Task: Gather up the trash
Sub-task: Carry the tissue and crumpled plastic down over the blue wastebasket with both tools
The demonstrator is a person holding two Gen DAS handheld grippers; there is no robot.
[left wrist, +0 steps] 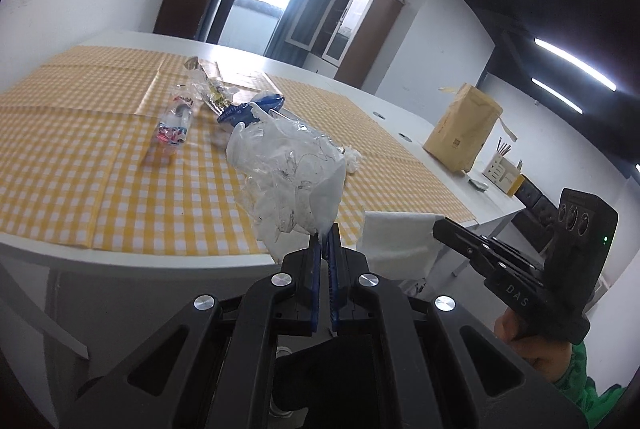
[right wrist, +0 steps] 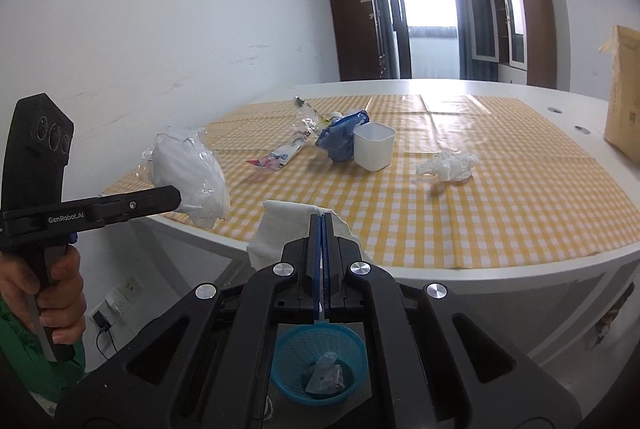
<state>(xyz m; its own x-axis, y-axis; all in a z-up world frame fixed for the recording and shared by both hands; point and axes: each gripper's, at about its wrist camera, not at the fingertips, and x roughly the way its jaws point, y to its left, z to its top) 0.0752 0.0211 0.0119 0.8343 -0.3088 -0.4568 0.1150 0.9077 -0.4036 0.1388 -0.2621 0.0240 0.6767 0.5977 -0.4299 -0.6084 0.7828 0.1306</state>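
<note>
My left gripper is shut on a crumpled white and clear plastic bag, held up over the near table edge. From the right wrist view the same bag hangs at the left gripper. My right gripper is shut on a white paper napkin; the left wrist view shows that napkin at the right gripper. Below, on the floor, stands a blue basket with a clear wrapper inside. A crushed bottle, a blue wrapper, a white cup and a crumpled tissue lie on the table.
The white table carries a yellow checked cloth. A brown paper bag stands at its right edge, with a pen holder beyond it. A white wall runs along the left, with a socket low on it. A person's hands grip both handles.
</note>
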